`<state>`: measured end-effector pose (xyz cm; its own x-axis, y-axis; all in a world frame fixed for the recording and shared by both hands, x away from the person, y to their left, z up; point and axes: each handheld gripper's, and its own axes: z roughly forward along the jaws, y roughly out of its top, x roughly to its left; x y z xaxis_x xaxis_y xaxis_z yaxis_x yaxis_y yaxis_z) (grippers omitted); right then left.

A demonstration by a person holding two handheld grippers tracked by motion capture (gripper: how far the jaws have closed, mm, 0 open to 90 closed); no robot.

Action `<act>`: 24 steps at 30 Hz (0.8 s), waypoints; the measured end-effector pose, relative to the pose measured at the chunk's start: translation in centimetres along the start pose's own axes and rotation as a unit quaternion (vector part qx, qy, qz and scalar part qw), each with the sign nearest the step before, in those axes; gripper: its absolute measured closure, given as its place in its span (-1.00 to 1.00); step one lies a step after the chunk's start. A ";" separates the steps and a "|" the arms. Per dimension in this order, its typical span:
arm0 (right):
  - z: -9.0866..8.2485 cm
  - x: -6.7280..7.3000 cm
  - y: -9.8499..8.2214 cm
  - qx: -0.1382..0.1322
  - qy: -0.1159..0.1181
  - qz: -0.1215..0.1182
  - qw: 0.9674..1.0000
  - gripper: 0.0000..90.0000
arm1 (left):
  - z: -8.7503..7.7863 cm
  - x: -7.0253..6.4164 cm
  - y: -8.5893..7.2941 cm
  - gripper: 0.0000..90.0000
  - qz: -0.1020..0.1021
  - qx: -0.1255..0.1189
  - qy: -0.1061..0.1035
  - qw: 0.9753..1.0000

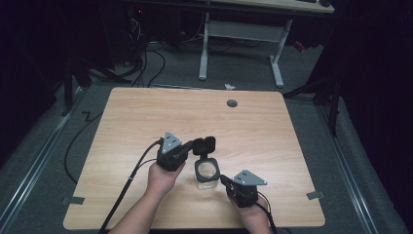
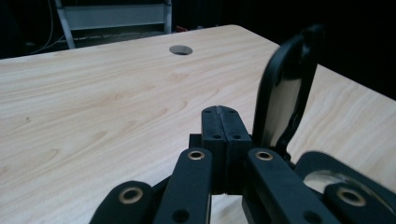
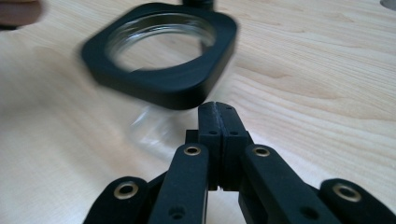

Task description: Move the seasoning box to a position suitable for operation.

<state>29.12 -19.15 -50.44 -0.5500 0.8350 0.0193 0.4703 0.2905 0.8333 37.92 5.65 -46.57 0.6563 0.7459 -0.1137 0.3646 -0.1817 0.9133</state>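
Observation:
A small clear jar (image 1: pixel 206 176) with a square black rim (image 3: pixel 163 51) stands on the wooden table (image 1: pixel 146 122), its hinged black lid (image 1: pixel 204 145) flipped up and open. My left gripper (image 1: pixel 191 149) is shut with nothing between its jaws, and its tip sits just left of the raised lid (image 2: pixel 285 93). My right gripper (image 1: pixel 223 179) is also shut and holds nothing. Its tip (image 3: pixel 219 114) sits right at the near edge of the rim, above the clear glass body (image 3: pixel 154 128). In the left gripper view the rim (image 2: pixel 327 175) shows at the lower right.
A round grommet hole (image 1: pixel 232 103) sits near the table's far edge. Beyond the table stands a white-legged desk (image 1: pixel 243 34) on grey carpet, with cables on the floor at the back left. A hand (image 1: pixel 163 178) holds each gripper near the front edge.

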 end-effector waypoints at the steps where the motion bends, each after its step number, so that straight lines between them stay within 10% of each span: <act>1: 0.2 -0.1 0.1 0.001 0.001 0.000 1.000 1.00 | -0.2 -0.1 -0.2 1.00 0.000 0.001 -0.004 1.000; 7: 0.6 -0.7 0.7 -0.005 -0.012 0.000 1.000 1.00 | -0.4 0.6 -0.4 1.00 -0.011 -0.003 0.011 1.000; 16: -1.9 2.4 -1.7 0.005 0.017 -0.022 1.000 1.00 | 1.5 0.2 0.5 1.00 -0.005 0.007 -0.010 1.000; 24: 0.5 0.3 -0.5 0.005 -0.006 -0.008 1.000 1.00 | -0.8 -0.7 -0.6 1.00 -0.007 0.001 -0.013 1.000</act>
<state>29.05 -18.87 -51.12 -0.5492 0.8357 0.0003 0.4691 0.3080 0.8277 36.70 5.73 -46.70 0.6685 0.7310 -0.1372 0.3759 -0.1729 0.9104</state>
